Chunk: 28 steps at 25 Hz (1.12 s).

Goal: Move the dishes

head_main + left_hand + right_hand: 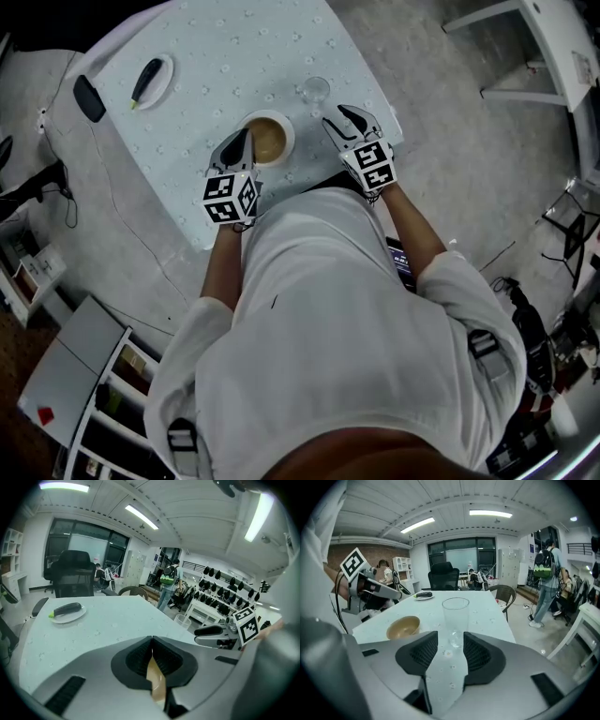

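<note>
A brown bowl (269, 139) stands near the front edge of the pale blue table (216, 56). My left gripper (246, 139) is shut on its near rim; in the left gripper view a tan sliver of the rim (157, 681) sits pinched between the pads. A clear empty glass (316, 90) stands upright to the bowl's right. My right gripper (339, 116) is just short of it, open, with only tablecloth between its fingers. In the right gripper view the glass (455, 620) stands straight ahead beyond the tips, and the bowl (404, 626) is to the left.
A small white plate (153, 80) with a dark eggplant-shaped thing lies at the table's far left, and a black flat object (89, 97) lies at the left edge. Office chairs (443, 579) stand behind the table. A person with a backpack (546, 581) stands at the right.
</note>
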Available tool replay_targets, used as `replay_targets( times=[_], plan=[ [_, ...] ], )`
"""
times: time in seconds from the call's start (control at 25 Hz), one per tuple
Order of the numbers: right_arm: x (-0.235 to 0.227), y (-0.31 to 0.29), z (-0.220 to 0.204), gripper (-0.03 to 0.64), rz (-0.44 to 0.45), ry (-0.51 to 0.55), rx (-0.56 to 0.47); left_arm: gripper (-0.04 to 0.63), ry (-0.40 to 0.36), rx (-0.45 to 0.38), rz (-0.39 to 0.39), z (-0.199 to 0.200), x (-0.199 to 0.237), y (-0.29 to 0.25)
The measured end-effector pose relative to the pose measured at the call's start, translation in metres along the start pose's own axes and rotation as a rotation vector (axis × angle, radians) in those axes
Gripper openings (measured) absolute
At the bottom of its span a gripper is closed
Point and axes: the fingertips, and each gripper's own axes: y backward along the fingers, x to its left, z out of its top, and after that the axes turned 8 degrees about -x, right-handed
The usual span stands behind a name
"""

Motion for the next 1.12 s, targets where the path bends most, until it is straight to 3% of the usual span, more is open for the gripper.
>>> replay_targets(
  times=[0.32,0.6,0.76,1.12],
  plan=[
    [0.036,-0.003,0.0,0.05,0.13,-0.134,0.058,0.02,0.013,0.023,0.032,-0.014,0.011,0.014],
    [0.079,-0.022,0.006,0.055,0.271,-0.146,0.125,0.02,0.057,0.03,0.099,-0.029,0.03,0.032],
    [0.098,-0.037,-0.001,0.103,0.347,-0.193,0.187,0.02,0.094,0.036,0.145,-0.04,0.039,0.041],
    [0.115,-0.063,-0.018,0.109,0.379,-0.22,0.332,0.02,0.18,0.03,0.244,-0.06,0.047,0.065]
  ],
)
